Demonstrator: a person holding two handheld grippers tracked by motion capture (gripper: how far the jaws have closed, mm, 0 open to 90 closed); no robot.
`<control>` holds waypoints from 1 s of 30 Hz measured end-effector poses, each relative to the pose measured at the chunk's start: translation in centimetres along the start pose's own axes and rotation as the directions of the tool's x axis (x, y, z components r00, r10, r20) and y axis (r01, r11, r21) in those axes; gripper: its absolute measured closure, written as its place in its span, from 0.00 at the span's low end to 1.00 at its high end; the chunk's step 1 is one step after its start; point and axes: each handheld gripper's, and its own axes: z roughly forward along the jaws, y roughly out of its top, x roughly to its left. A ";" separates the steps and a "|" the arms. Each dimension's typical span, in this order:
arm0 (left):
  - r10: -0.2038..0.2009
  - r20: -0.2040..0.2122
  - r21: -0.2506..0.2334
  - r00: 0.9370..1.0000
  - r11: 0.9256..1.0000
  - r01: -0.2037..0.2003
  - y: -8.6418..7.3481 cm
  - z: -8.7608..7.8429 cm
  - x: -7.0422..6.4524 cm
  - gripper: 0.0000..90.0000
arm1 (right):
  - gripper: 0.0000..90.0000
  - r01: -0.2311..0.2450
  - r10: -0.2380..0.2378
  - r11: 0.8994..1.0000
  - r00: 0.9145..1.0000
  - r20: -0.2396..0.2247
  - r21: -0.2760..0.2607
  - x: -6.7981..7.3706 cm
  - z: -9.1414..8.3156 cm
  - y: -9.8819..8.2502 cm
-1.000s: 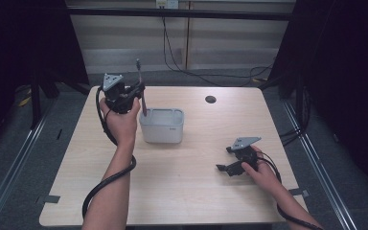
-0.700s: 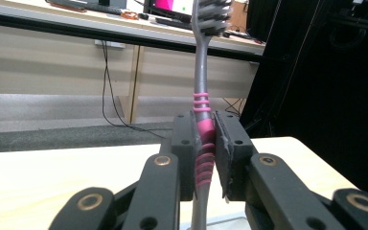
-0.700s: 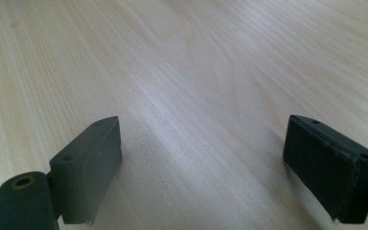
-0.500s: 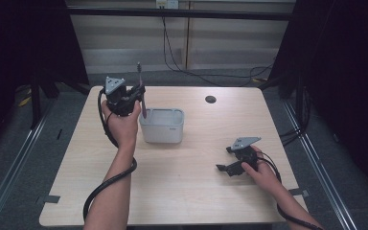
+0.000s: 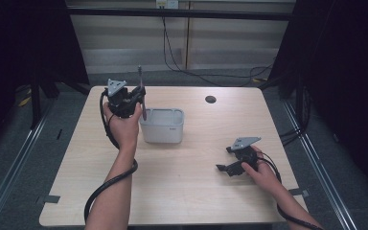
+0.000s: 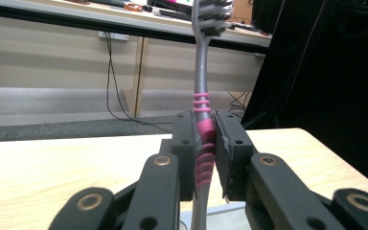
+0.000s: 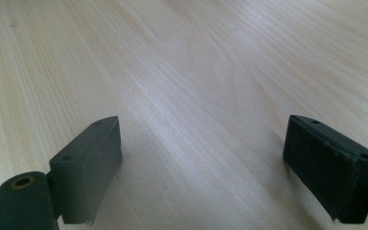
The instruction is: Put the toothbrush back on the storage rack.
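A grey toothbrush (image 6: 201,91) with a pink ribbed grip stands upright, bristles at the top, clamped between the pads of my left gripper (image 6: 204,153). From above, that left gripper (image 5: 136,98) is held up just left of a white rectangular bin (image 5: 162,125), and the toothbrush (image 5: 142,91) has its lower end over the bin's left rim. My right gripper (image 5: 227,165) rests low on the table's right side, open, with bare wood between its jaws. In the right gripper view its gripper (image 7: 215,163) has the jaws spread wide over the tabletop.
The light wooden table (image 5: 187,191) has a round dark hole (image 5: 210,99) near its far edge. Black cables trail from both grippers across the table. Dark curtains flank the table, and a wall with hanging cords lies behind.
My left hand has shifted slightly nearer and lower with the toothbrush, bringing it close to the bin's left rim. The right hand has stayed put.
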 end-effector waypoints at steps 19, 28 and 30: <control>-0.003 0.003 0.020 1.000 1.000 0.003 -1.3 0.2 0.4 0.88 | 0.14 -0.002 0.002 1.000 1.000 0.000 0.000 0.0 0.0 0.0; -0.004 0.008 0.029 1.000 1.000 0.004 -2.1 0.3 0.3 0.88 | 0.14 -0.004 0.004 1.000 1.000 0.000 -0.001 0.0 0.0 0.0; -0.003 0.006 0.035 1.000 0.999 0.002 -2.2 0.3 0.3 0.88 | 0.14 -0.002 0.002 1.000 1.000 0.000 0.000 0.0 0.0 0.0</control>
